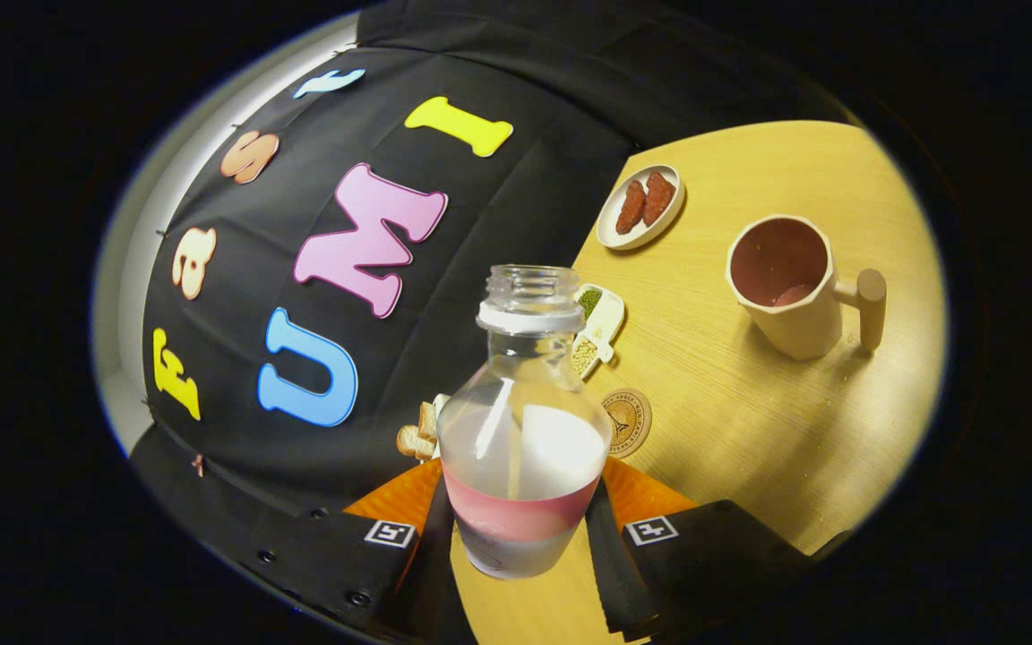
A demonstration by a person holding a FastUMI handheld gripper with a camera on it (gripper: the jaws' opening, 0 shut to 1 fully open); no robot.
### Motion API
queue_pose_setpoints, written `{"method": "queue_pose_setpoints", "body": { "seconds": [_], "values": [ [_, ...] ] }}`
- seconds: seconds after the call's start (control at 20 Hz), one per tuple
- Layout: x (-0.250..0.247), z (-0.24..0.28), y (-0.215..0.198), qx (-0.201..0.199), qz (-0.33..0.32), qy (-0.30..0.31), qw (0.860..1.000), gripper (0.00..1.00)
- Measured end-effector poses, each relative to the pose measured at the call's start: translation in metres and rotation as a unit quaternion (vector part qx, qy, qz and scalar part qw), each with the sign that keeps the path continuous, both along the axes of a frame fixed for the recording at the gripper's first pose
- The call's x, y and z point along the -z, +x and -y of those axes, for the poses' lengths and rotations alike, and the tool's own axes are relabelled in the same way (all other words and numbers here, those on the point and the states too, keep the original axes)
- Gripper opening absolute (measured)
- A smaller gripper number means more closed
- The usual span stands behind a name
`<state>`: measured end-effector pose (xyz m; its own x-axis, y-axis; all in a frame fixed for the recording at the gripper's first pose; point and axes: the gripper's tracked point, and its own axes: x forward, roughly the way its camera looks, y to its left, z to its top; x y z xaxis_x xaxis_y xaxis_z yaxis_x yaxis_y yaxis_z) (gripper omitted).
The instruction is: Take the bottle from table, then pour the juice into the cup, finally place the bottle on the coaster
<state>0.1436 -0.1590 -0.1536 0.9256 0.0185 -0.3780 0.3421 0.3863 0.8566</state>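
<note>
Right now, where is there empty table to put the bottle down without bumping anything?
The jaws grip the bottle. The widest bare wood lies between the round coaster and the cup, running toward the table's near edge. It is crowded beyond the bottle, where the divided bean dish, the small plate of red snacks and the bread pieces sit near the wall.

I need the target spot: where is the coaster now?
In the gripper view, the coaster lies flat on the table, just beyond the held bottle, near the bean dish.
</note>
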Motion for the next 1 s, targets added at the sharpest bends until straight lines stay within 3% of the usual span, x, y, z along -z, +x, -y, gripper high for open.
{"method": "queue_pose_setpoints", "body": {
  "seconds": [0.65, 1.0],
  "values": [
    [0.045, 0.049, 0.006, 0.079, -0.052, 0.186, 0.978, 0.70],
    [0.043, 0.074, 0.011, 0.123, -0.054, 0.284, 0.949, 0.70]
  ]
}}
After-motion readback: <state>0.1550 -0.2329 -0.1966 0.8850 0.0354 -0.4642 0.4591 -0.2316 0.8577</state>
